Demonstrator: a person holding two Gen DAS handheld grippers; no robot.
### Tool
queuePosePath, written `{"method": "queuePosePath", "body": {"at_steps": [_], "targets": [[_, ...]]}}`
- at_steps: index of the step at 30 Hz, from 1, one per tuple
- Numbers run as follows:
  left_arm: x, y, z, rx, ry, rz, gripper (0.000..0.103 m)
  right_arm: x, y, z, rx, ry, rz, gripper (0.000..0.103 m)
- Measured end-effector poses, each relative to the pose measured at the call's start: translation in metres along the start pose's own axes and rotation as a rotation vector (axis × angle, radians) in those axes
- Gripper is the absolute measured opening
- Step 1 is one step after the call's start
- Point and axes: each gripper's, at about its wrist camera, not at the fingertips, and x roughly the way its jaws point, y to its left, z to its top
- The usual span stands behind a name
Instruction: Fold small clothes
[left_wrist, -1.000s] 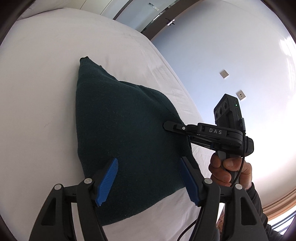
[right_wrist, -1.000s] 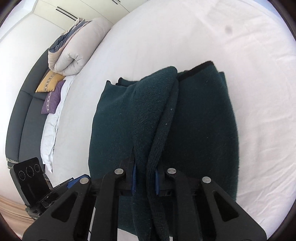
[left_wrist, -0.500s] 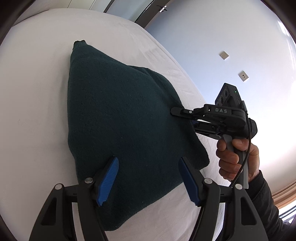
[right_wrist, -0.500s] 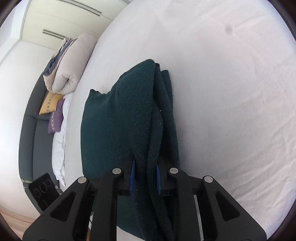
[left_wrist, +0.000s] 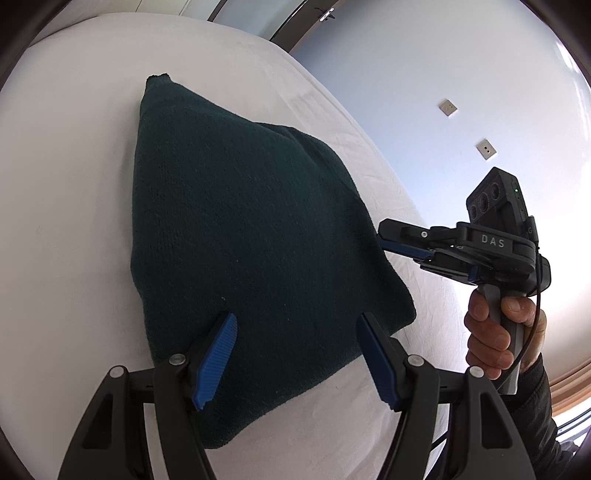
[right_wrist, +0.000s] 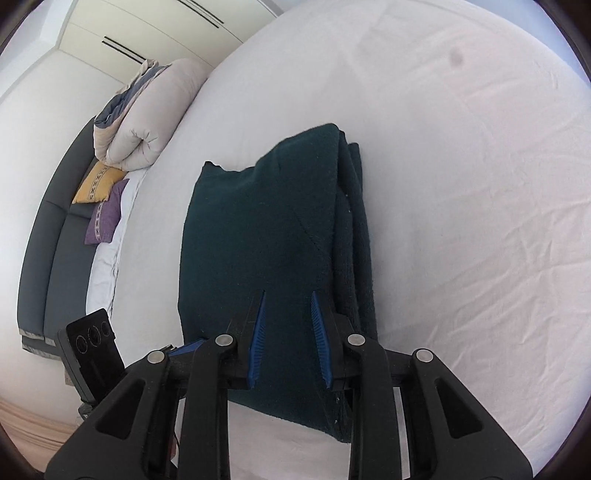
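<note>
The dark green knit garment (right_wrist: 266, 266) lies folded on my bed (right_wrist: 461, 184), near the edge closest to me, its stacked layers showing along the right side. My right gripper (right_wrist: 288, 332) has just been opening; its jaws stand apart above the cloth with nothing pinched between them. My left gripper (left_wrist: 295, 354) hovers wide open over the near corner, holding nothing. I judge the fold nearly done, perhaps only tidying left, though the far edge is hard to read.
</note>
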Motion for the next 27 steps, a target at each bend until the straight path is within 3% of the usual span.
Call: {"method": "queuePosePath", "body": {"at_steps": [4, 9, 13, 16, 19, 20, 27], "targets": [[0.001, 0.0, 0.001, -0.005, 0.006, -0.006, 0.069, 0.029, -0.013, -0.01, 0.024, 0.043, -0.019, 0.023], [0.003, -0.003, 0.002, -0.004, 0.004, -0.004, 0.069, 0.02, -0.017, -0.011, 0.053, 0.006, -0.019, 0.023], [0.004, -0.002, 0.002, -0.012, 0.005, -0.003, 0.069, 0.034, -0.016, -0.017, 0.019, 0.07, -0.054, 0.023], [0.005, -0.003, 0.001, -0.003, 0.007, 0.002, 0.069, 0.045, -0.022, -0.017, 0.044, 0.076, -0.033, 0.023], [0.004, -0.002, 0.002, -0.007, 0.009, -0.004, 0.069, 0.049, -0.018, -0.018, 0.021, 0.065, -0.046, 0.02], [0.004, -0.001, 0.003, -0.013, 0.009, -0.007, 0.069, 0.047, -0.017, -0.018, 0.021, 0.053, -0.049, 0.008], [0.007, -0.004, 0.0, 0.014, 0.019, 0.005, 0.069, 0.024, -0.033, -0.031, 0.096, -0.023, -0.003, 0.008]]}}
